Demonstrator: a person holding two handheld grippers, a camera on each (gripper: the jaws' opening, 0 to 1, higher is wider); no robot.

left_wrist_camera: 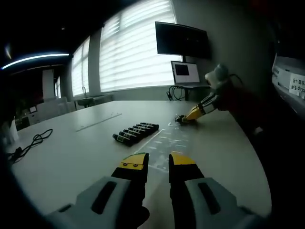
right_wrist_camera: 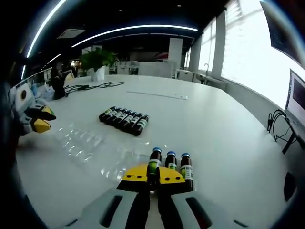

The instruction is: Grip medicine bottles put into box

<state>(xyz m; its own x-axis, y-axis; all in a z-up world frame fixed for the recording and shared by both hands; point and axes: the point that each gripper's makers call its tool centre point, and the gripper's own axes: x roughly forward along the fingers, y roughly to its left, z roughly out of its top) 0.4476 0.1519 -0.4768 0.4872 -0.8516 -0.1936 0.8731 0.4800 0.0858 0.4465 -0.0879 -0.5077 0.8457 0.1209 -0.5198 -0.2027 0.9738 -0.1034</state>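
Bottle (right_wrist_camera: 154, 164) upright, between right gripper (right_wrist_camera: 152, 177) tips

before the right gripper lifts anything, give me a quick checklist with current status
1. Right gripper around a bottle: ok, its yellow tips sit either side of the leftmost of three upright dark glass bottles with blue caps.
2. Grip actually tight: cannot tell, the contact is hidden behind the tips.
3. Neighbouring bottles at a safe gap: not ok, the three stand close together and could tip.
4. Clear plastic tray free to receive: ok, it looks empty on the white table.
5. Left gripper out of the way: ok, open and holding nothing.
6. Row of lying dark bottles undisturbed: ok.
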